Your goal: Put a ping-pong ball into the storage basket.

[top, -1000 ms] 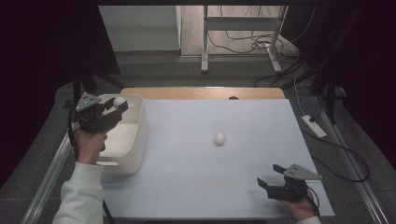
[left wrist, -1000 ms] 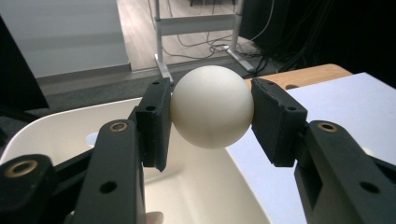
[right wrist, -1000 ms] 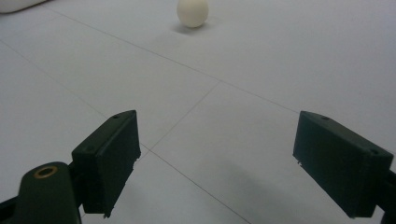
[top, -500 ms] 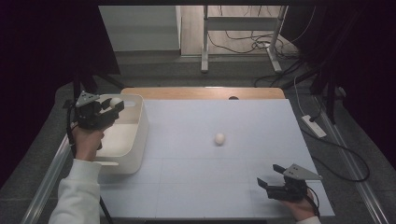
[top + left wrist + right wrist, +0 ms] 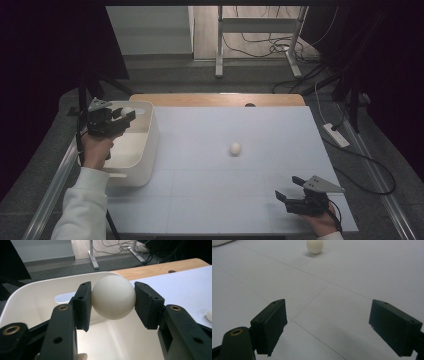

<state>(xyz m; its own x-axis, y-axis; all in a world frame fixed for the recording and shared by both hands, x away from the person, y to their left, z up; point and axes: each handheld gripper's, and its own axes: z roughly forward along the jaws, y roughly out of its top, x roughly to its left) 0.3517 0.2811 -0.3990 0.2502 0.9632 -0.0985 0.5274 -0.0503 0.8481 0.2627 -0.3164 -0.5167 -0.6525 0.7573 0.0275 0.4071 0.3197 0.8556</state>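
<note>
One ball (image 5: 113, 297) sat gripped in the left gripper (image 5: 111, 119) above the white bin (image 5: 145, 150); the right gripper (image 5: 295, 194) hung with jaws apart over open tabletop (image 5: 240, 200).

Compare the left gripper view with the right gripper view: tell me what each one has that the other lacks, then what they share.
The left gripper view has the left gripper shut on a white ball, held over the open white bin, with the table's wooden edge and the floor cables behind it.

The right gripper view has the right gripper with its jaws wide open and nothing between them, low over the white table surface and its thin seam lines.

Both views have a second white ball lying loose on that white surface, seen at the left gripper view's right edge.
</note>
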